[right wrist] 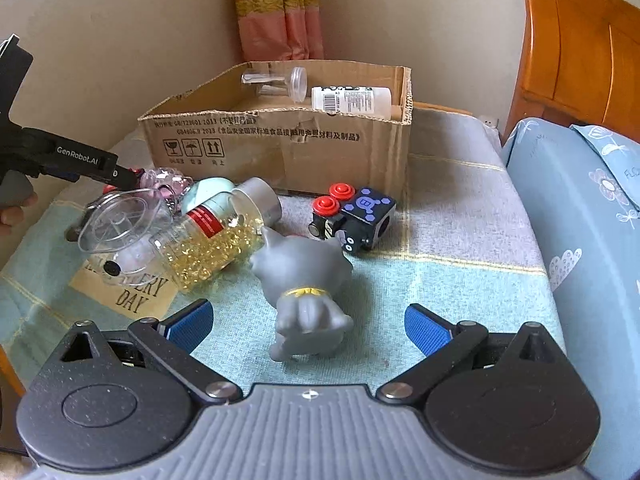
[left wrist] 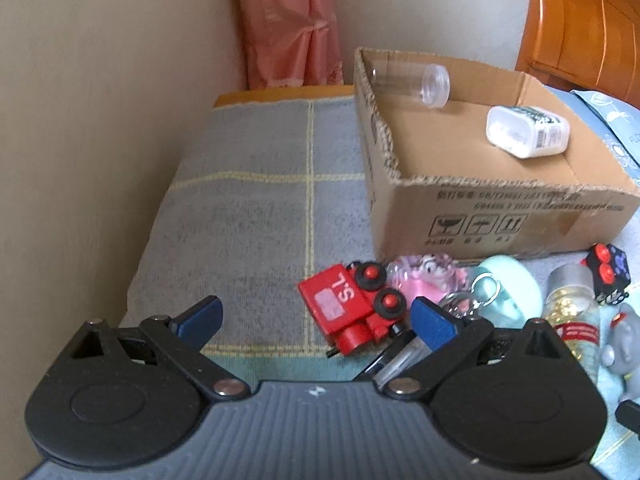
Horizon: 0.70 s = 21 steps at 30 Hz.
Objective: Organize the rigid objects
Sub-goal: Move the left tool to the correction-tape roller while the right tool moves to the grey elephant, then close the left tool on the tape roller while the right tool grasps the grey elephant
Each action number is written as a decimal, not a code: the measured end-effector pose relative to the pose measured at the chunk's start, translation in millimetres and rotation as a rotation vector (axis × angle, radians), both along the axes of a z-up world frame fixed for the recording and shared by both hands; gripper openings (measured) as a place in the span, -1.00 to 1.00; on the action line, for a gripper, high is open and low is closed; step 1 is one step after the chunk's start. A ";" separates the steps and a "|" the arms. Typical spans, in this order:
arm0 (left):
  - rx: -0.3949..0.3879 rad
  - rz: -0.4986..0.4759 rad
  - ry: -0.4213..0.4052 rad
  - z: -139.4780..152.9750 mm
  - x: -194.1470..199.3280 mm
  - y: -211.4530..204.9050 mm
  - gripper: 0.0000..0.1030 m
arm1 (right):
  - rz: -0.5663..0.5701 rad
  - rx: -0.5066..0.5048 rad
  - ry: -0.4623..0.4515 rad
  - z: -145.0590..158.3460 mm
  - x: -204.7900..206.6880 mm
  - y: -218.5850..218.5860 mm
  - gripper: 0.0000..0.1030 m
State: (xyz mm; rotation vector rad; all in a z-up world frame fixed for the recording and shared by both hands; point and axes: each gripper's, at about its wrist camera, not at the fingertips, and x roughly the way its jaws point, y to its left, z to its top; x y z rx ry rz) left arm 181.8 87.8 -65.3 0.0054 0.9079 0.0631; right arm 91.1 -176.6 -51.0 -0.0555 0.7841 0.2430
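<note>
We see both grippers empty. The left gripper (left wrist: 316, 320) has its fingers (left wrist: 200, 318) spread wide above the bed (left wrist: 256, 200), with the red toy train (left wrist: 352, 312) lying between the tips, touched by neither. The right gripper (right wrist: 308, 326) is likewise wide apart, its fingers (right wrist: 426, 330) flanking the grey figurine (right wrist: 308, 280) without contact. Near the figurine lie a capsule bottle (right wrist: 216, 240) and a black cube (right wrist: 360, 216). The cardboard box (right wrist: 280, 148) behind them holds a clear jar (right wrist: 280, 80) and a white bottle (right wrist: 352, 100).
</note>
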 end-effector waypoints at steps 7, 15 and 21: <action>-0.058 0.034 0.008 -2.9 -21.3 14.5 0.94 | 0.003 0.004 0.008 -3.1 1.2 -1.0 1.00; -0.040 0.023 0.060 -15.0 -52.3 18.3 0.94 | -0.031 -0.017 0.010 -8.5 3.4 -9.7 1.00; -0.011 0.000 0.044 -18.5 -69.2 17.3 0.94 | -0.096 -0.016 0.026 -12.5 -0.3 -35.3 1.00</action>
